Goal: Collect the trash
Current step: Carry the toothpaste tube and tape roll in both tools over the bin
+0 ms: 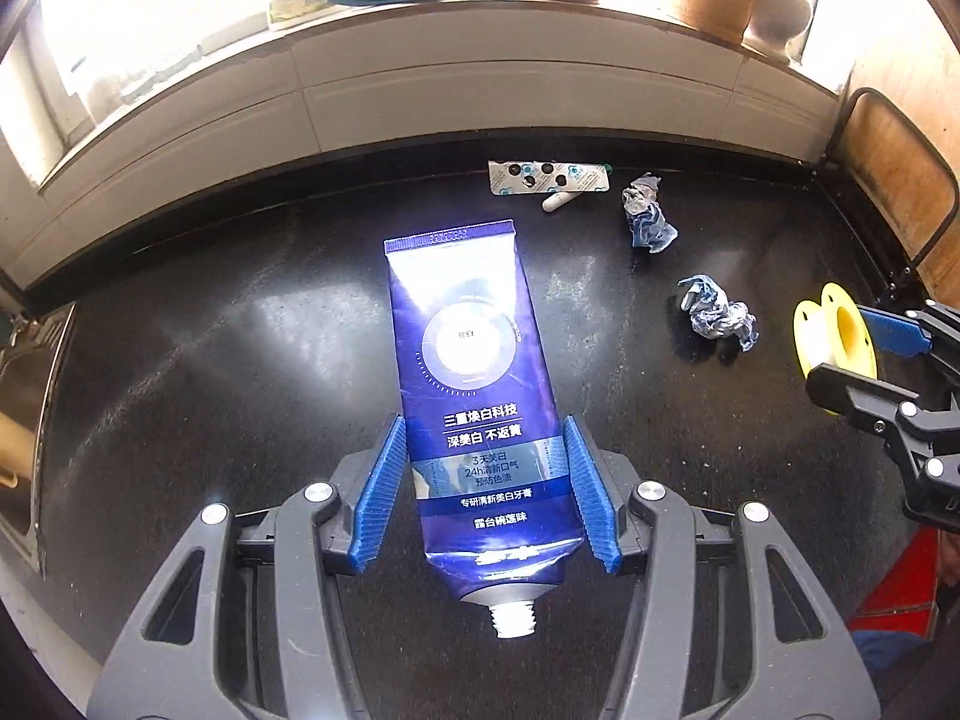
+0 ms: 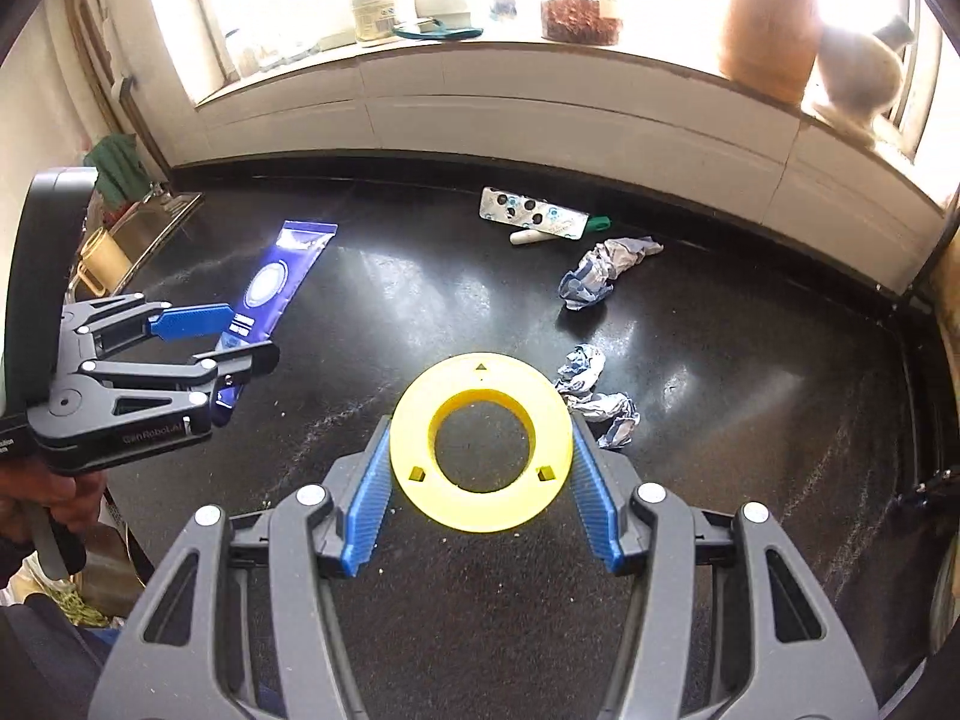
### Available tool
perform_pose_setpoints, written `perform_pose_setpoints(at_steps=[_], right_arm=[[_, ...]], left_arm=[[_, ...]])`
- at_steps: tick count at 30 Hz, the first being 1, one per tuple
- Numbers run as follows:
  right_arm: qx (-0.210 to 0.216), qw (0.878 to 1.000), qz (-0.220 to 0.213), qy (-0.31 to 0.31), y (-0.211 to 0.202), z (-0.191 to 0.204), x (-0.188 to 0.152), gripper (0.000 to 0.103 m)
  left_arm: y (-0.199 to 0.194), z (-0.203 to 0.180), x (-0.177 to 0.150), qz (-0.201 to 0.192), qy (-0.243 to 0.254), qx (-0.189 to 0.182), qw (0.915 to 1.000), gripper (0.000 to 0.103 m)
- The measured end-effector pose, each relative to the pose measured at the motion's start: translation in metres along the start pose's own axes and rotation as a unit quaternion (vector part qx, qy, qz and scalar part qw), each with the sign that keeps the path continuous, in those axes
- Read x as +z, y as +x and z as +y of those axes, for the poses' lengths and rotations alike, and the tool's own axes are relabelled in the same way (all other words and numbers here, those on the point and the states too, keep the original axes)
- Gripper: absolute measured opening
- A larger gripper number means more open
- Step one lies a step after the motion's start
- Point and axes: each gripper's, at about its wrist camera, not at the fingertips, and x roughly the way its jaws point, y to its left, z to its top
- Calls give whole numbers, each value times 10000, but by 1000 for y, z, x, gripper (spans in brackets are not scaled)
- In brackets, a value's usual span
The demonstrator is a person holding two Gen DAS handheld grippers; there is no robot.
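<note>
Toothpaste tube [image 1: 474,396], glossy blue, clamped by left gripper [image 1: 489,480]; right gripper [image 2: 480,468] squeezes yellow spool [image 2: 480,480].

dark glossy countertop [image 2: 720,360] under a bright windowsill [image 2: 540,54], white tiled backsplash [image 2: 540,114] between

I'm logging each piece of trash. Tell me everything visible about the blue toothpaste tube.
The toothpaste tube is glossy blue plastic with white Chinese print and a pale circle. It looks squeezed flat and lies on the black counter, cap missing, white threaded neck toward the camera. The left gripper straddles its lower half, blue pads at its edges.
</note>
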Motion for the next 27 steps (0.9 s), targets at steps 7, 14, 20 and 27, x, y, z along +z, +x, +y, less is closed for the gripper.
perform_pose_setpoints(at_steps=[7, 14, 20, 27], right_arm=[[126, 9996, -14, -259, -6, 21, -1, 55], [712, 9918, 21, -1065, 4, 94, 14, 55], [1570, 9653, 305, -2063, 35, 208, 21, 55], [2530, 9062, 979, -3243, 71, 352, -19, 55]], left_arm=[[-25, 17, -16, -159, -275, 183, 9993, 52], [-57, 61, -56, -247, -897, 628, 9937, 52], [-86, 125, -129, -105, -1793, 1321, 9748, 52], [-111, 191, -251, 264, -3116, 2043, 9276, 52]])
